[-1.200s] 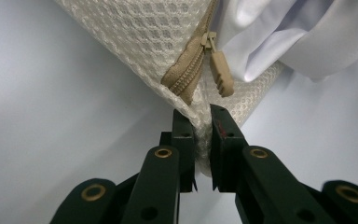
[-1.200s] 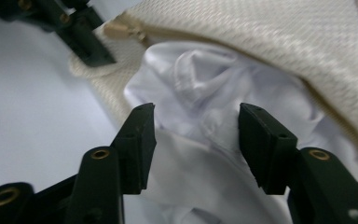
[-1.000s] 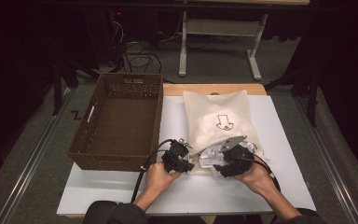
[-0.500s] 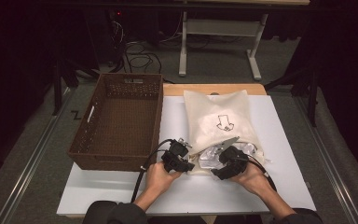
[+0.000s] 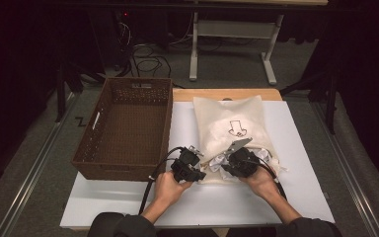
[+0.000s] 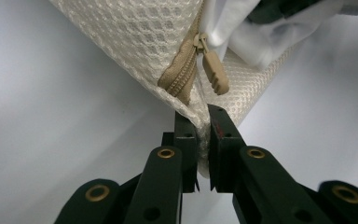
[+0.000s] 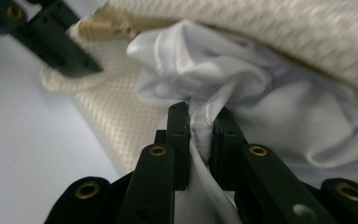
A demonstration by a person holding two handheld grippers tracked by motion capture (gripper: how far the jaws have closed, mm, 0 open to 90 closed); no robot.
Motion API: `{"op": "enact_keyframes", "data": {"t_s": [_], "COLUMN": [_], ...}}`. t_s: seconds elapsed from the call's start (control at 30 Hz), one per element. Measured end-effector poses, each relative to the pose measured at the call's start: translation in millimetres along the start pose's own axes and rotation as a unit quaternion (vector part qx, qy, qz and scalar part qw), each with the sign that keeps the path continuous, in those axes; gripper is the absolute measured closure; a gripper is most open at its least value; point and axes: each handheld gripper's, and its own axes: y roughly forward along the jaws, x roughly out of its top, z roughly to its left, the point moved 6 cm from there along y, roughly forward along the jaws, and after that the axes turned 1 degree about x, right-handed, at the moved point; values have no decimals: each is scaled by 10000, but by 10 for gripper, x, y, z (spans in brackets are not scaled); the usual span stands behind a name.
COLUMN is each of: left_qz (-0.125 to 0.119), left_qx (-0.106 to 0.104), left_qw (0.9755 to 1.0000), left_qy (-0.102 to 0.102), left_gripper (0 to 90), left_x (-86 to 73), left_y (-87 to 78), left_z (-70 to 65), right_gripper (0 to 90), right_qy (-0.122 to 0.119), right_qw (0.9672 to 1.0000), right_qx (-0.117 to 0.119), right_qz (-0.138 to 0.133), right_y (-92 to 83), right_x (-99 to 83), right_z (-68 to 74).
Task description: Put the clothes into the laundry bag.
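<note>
a cream mesh laundry bag (image 5: pixel 232 131) is laid flat on the white desk (image 5: pixel 301 197), just right of a brown wicker basket (image 5: pixel 128 128). its near corner is pinched by the left tool (image 6: pixel 203 123), whose jaws are closed on the mesh just below the tan zipper pull (image 6: pixel 214 74). a white garment (image 7: pixel 270 102) is bunched at the bag's open mouth. a fold of it is clamped in the right tool (image 7: pixel 200 123), whose jaws have just been closing on the cloth. both tools are held at the bag's near edge.
</note>
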Motion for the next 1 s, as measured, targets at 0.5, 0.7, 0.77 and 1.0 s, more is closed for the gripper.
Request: {"op": "enact_keyframes", "data": {"t_s": [0.5,0.7,0.77,1.0], "left_qz": [-40,-60,-63,-38], "left_qx": [-8,-17,-5,11], "left_qw": [9998,9999,9998,9999], "left_qy": [214,157,162,124], "left_gripper": [844,829,826,811], "left_x": [21,11,13,-2], "left_y": [-63,-47,-39,-13], "left_z": [-59,-31,-29,-16], "right_gripper": [767,614,583,542], "right_qy": [1037,857,794,631], "right_qw": [9917,9948,9954,9958], "right_qx": [-661,-442,-441,-508], "right_qz": [-381,-327,-305,-433], "right_y": [246,96,-4,-331], "right_x": [237,186,156,-9], "right_z": [-440,-319,-288,-256]}}
